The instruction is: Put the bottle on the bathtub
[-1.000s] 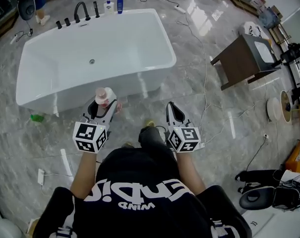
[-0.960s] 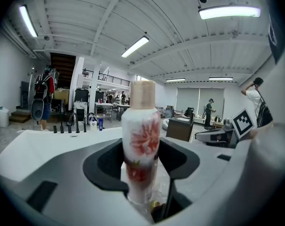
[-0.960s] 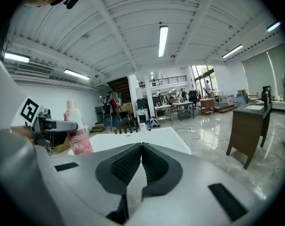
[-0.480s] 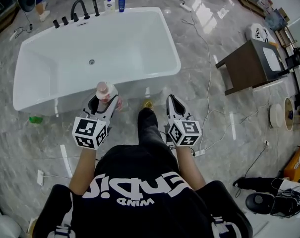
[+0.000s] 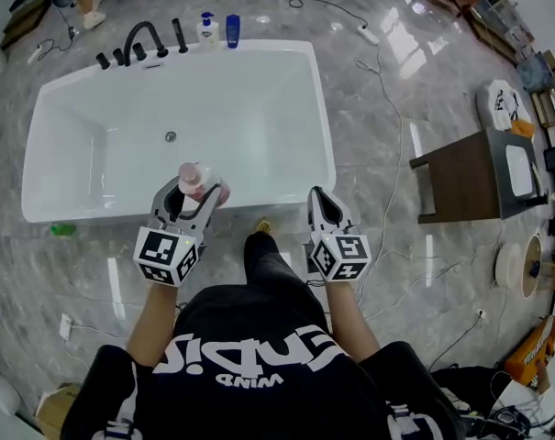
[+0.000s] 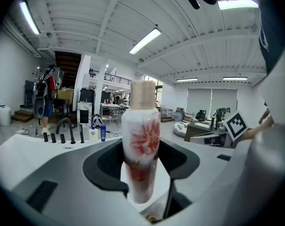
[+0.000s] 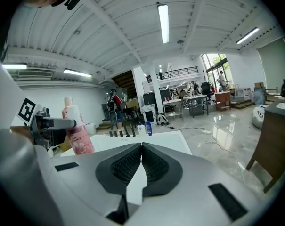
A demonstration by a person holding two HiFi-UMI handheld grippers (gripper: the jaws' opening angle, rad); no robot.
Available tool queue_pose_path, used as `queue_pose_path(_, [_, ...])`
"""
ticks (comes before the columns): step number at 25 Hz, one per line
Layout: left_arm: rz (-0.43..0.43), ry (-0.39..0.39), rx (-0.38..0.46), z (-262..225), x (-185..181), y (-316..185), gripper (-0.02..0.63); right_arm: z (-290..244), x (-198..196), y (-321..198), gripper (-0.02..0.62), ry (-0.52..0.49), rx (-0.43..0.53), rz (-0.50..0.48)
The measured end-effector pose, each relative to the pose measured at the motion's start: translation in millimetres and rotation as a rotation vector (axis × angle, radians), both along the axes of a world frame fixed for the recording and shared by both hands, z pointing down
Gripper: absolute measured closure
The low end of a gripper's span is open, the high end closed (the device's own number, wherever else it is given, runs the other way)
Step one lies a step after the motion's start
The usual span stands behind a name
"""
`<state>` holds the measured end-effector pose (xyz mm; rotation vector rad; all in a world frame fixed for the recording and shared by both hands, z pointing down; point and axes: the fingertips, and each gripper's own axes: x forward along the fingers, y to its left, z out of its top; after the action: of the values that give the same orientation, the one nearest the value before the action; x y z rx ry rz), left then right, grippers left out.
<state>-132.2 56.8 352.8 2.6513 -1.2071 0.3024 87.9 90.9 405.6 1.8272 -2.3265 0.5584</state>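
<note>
Person has stepped up to bathtub (image 5: pixel 325 108). Bottle (image 5: pixel 195 178), short of tub a second ago, now upright over its near rim, left gripper (image 5: pixel 196 193) clenched round it. Right gripper (image 5: pixel 321 198) pinched together, empty, just short of same rim. Set-down looks close.

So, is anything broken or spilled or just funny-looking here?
Nothing looks broken or spilled. The white bottle with pink flowers stands upright in the left gripper, by the white bathtub's near rim. The right gripper is shut and empty. Only loose cables across the grey marble floor look messy.
</note>
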Motion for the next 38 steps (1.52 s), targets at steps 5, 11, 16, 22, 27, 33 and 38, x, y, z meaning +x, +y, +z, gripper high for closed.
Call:
queue_pose_path(5, [-0.062, 0.018, 0.027, -8.6, 28.4, -69.8, 0.379, -4.6, 26.3, -82.1, 0.571, 0.007, 0.003, -0.087])
queue_pose_path(11, [-0.084, 0.003, 0.024, -7.6, 48.2, -126.1, 0.379, -3.0, 26.8, -144.5, 0.572, 0.004, 0.002, -0.162])
queue_pose_path(16, [-0.069, 0.001, -0.008, 6.5, 51.1, -163.9, 0.379, 6.5, 26.5, -178.5, 0.571, -0.002, -0.009, -0.15])
queue_pose_path(22, [-0.02, -0.005, -0.035, 28.3, 53.0, -216.8, 0.379, 22.5, 28.7, -221.5, 0.571, -0.02, -0.017, -0.109])
queue_pose_path(27, [-0.013, -0.008, -0.016, 53.5, 54.8, -278.9, 0.379, 45.5, 28.1, -273.1, 0.571, -0.033, -0.009, -0.09])
queue_pose_path(33, [-0.009, -0.004, 0.007, 93.0, 75.7, -354.1, 0.379, 84.6, 30.3, -342.9, 0.571, -0.044, 0.011, -0.087])
queue_pose_path(38, [0.007, -0.005, 0.015, 134.1, 96.9, -406.2, 0.379, 131.2, 32.3, -390.0, 0.571, -0.044, -0.002, -0.074])
